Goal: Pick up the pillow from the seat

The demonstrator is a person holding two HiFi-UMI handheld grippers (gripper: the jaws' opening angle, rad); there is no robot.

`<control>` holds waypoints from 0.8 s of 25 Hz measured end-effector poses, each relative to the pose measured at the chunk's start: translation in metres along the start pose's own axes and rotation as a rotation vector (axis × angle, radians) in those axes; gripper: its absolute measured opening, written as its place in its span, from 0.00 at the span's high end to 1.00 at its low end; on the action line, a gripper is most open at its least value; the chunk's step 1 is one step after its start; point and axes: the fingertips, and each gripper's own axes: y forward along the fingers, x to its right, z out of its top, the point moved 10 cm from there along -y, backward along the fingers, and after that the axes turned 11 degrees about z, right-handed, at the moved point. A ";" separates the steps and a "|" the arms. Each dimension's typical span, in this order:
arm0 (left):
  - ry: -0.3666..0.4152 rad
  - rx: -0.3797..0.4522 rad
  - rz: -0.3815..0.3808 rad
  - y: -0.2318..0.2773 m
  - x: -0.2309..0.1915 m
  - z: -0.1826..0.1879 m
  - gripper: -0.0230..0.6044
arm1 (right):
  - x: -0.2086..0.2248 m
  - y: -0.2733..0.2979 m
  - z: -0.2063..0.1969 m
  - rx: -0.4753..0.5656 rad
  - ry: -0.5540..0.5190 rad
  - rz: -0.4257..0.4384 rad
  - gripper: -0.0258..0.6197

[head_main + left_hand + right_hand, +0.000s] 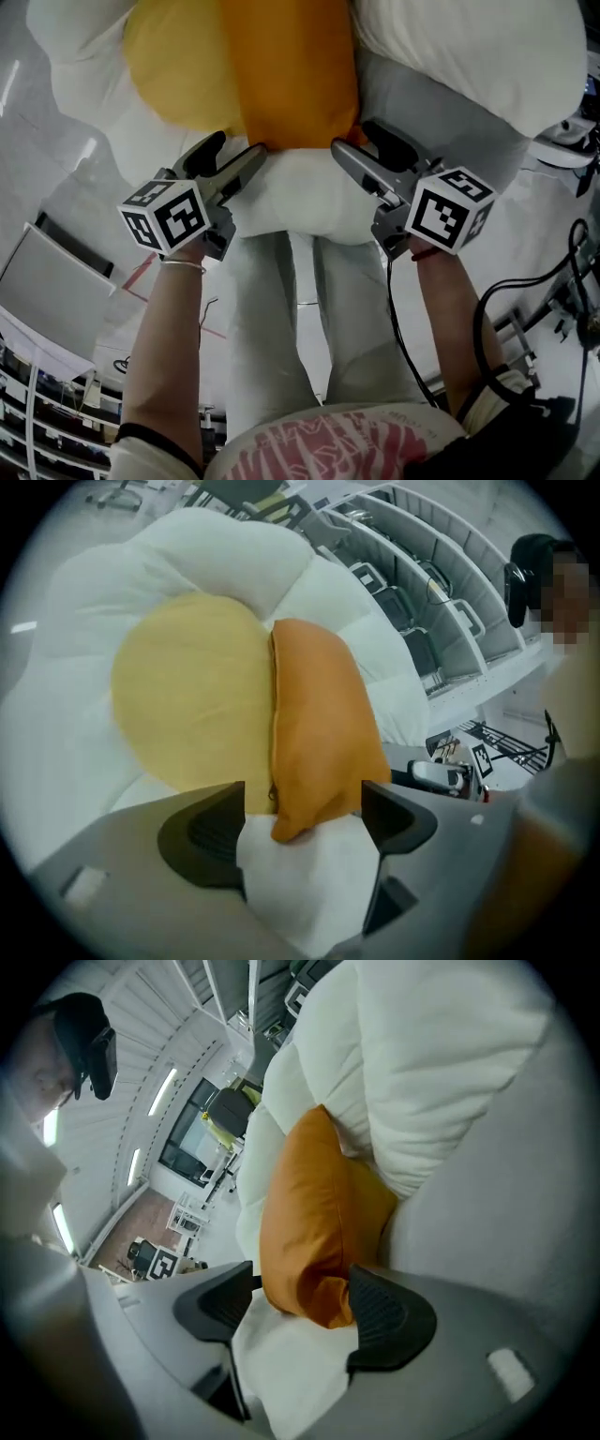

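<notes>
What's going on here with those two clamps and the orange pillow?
A person stands over a puffy white cushioned seat, a hand-held gripper in each hand. The left gripper and the right gripper are both open, each with the lower edge of the soft orange fabric pillow between its jaws. Neither has clamped, so the pillow lies on the seat.

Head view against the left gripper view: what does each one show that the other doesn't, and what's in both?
Only the head view: the right gripper, the person's forearms and legs. Only the left gripper view: metal shelving beyond the seat and a person's head at the right edge. Both: the orange pillow beside a yellow cushion on the white seat, with the left gripper open at the pillow's lower corner.
</notes>
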 end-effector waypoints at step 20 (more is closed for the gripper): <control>0.005 -0.071 -0.028 0.037 0.072 -0.009 0.59 | 0.006 -0.017 -0.006 0.015 0.012 -0.053 0.82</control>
